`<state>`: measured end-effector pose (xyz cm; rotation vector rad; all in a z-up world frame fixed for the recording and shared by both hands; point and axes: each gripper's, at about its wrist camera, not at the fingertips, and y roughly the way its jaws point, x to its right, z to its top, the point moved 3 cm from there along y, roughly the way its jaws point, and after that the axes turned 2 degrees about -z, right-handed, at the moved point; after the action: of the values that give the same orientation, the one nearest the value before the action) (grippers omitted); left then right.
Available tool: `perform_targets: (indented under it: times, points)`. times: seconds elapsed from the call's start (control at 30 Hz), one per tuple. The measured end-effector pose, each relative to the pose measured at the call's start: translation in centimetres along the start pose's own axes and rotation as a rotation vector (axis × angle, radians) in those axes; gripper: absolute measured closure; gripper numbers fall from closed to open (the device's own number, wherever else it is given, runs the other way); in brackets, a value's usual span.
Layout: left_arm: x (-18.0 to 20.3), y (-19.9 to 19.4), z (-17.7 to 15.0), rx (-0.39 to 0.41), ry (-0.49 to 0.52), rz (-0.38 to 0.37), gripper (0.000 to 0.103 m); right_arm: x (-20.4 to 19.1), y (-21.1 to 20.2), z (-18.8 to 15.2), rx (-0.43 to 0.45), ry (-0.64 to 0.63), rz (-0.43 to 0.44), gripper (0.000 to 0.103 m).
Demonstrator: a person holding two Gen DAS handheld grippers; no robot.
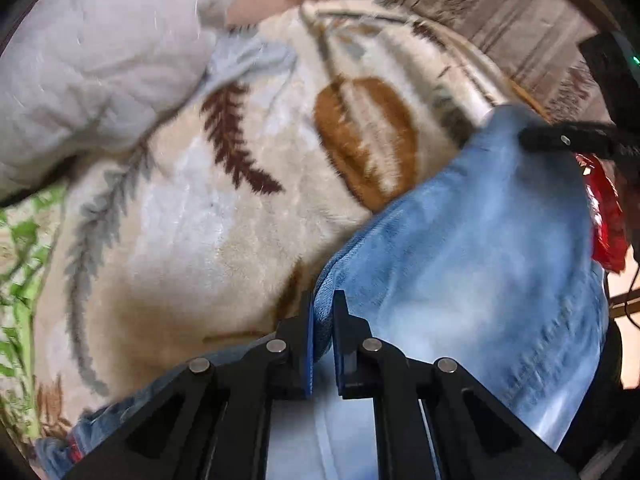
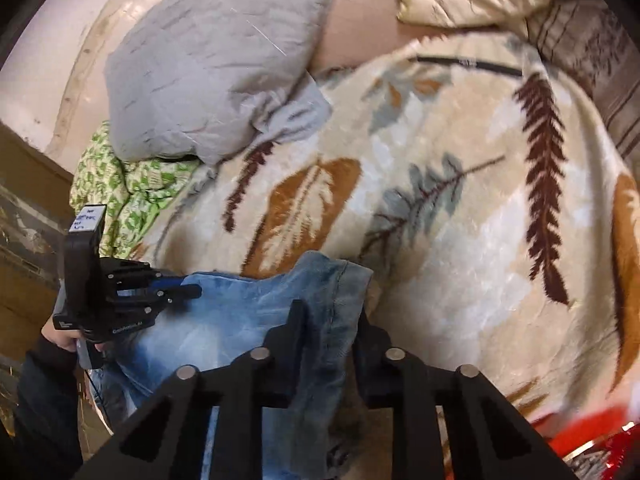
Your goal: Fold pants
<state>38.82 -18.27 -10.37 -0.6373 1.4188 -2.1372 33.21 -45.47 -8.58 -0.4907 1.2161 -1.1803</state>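
Observation:
The pants are light blue washed jeans (image 1: 472,248), held up over a cream blanket with a leaf pattern (image 1: 208,240). My left gripper (image 1: 323,300) is shut on a folded edge of the jeans. In the right wrist view my right gripper (image 2: 330,310) is shut on the hemmed edge of the jeans (image 2: 256,320). The left gripper (image 2: 176,290) shows there too, clamped on the other corner of the same edge. The right gripper's fingertip (image 1: 560,140) shows on the far end of the denim in the left wrist view.
A grey pillow (image 2: 216,64) lies at the far side of the blanket (image 2: 460,240). A green leaf-print cloth (image 2: 120,184) lies beside it. A red shiny object (image 1: 604,216) sits by the jeans. A pale wall (image 2: 52,48) is at left.

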Motion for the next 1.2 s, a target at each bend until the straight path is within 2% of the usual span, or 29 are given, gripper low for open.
perform_targets:
  times: [0.17, 0.27, 0.33, 0.4, 0.5, 0.63, 0.67, 0.7, 0.73, 0.77, 0.83, 0.97, 1.0, 1.03, 1.07, 1.1, 1.2]
  points:
    - [2.7, -6.7, -2.9, 0.151, 0.030, -0.007, 0.095, -1.9, -5.0, -1.6, 0.085, -0.099, -0.001, 0.092]
    - [4.9, -9.5, -4.9, 0.200, 0.062, 0.017, 0.095, -2.8, -7.0, -3.8, 0.093, -0.148, -0.022, 0.092]
    - [6.5, -11.4, -6.5, 0.247, 0.069, 0.005, 0.096, -2.9, -7.6, -5.1, 0.092, -0.158, -0.027, 0.092]
    - [8.9, -13.2, -8.6, 0.308, 0.123, -0.020, 0.095, -3.3, -8.8, -6.9, 0.105, -0.169, 0.001, 0.092]
    - [12.0, -13.6, -11.0, 0.326, 0.192, -0.022, 0.095, -4.3, -10.4, -9.9, 0.125, -0.234, -0.011, 0.092]
    - [13.5, -11.9, -14.3, 0.301, 0.173, -0.011, 0.095, -4.5, -11.3, -12.5, 0.134, -0.264, -0.047, 0.087]
    - [13.3, -11.5, -14.7, 0.294, 0.161, -0.017, 0.096, -4.3, -11.2, -12.8, 0.115, -0.253, -0.062, 0.074]
    - [13.1, -11.1, -15.1, 0.289, 0.151, -0.018, 0.096, -4.2, -11.1, -12.9, 0.100, -0.250, -0.088, 0.038]
    - [13.0, -11.0, -15.3, 0.286, 0.143, -0.017, 0.096, -4.3, -11.1, -13.0, 0.101, -0.257, -0.116, 0.020]
    - [12.8, -10.8, -15.3, 0.286, 0.133, -0.016, 0.096, -4.4, -11.4, -12.9, 0.132, -0.259, -0.121, 0.009]
    - [12.4, -10.8, -15.3, 0.290, 0.110, -0.017, 0.096, -5.5, -12.2, -12.5, 0.195, -0.297, -0.121, 0.009]
    - [13.1, -11.3, -15.5, 0.298, 0.119, -0.006, 0.096, -8.0, -13.2, -12.6, 0.239, -0.397, -0.122, 0.009]
    - [13.5, -11.5, -15.8, 0.301, 0.132, -0.004, 0.096, -8.6, -13.5, -13.0, 0.245, -0.431, -0.114, 0.015]
    - [13.7, -11.6, -16.0, 0.304, 0.139, -0.001, 0.096, -9.3, -13.9, -13.7, 0.253, -0.480, -0.096, 0.028]
    - [14.0, -11.8, -16.3, 0.307, 0.139, -0.001, 0.096, -9.9, -14.0, -14.6, 0.243, -0.536, -0.093, 0.072]
    - [14.2, -12.0, -16.6, 0.312, 0.135, -0.004, 0.096, -10.4, -13.7, -15.3, 0.212, -0.568, -0.107, 0.092]
    - [15.0, -12.4, -18.2, 0.324, 0.129, -0.015, 0.095, -10.6, -13.4, -18.3, 0.148, -0.642, -0.123, 0.093]
